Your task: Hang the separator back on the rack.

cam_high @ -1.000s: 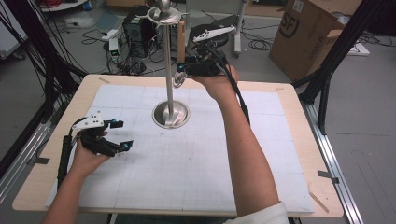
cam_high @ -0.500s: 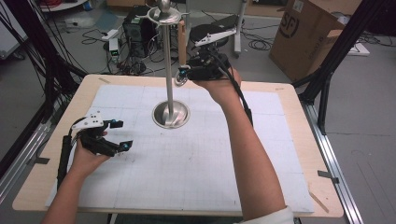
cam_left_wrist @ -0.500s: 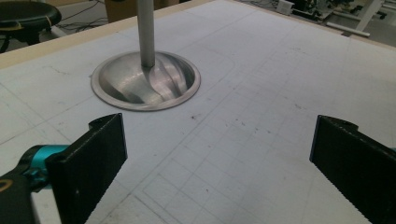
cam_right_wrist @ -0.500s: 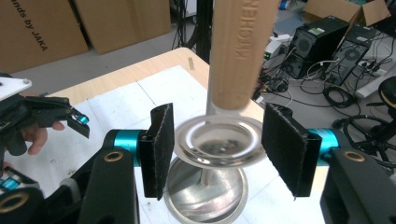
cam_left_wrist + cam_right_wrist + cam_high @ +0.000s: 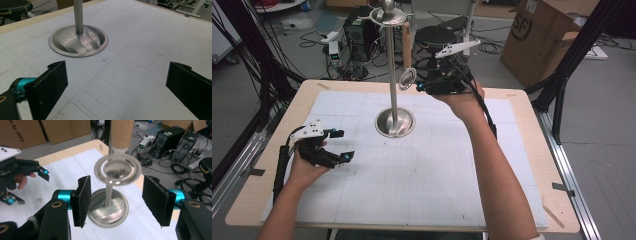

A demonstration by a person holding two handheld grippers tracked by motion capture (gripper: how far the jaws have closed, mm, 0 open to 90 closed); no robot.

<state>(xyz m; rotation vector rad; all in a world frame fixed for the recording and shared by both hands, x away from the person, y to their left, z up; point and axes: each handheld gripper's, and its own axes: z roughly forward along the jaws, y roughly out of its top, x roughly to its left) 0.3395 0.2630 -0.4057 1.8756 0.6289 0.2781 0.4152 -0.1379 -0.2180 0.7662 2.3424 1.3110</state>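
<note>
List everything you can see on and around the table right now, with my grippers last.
Stand: one, silver metal, round base mid-table, tall pole.
Utensil: one, silver ring end, wooden handle, hanging by the pole.
Mat: one, white gridded, covering the table.
Table: one, light wood.
Cardboard box: one, brown, floor beyond the table.
Computer tower: one, black, floor.
Left gripper: black, open, low over the mat.
Right gripper: black, open, raised beside the utensil.
</note>
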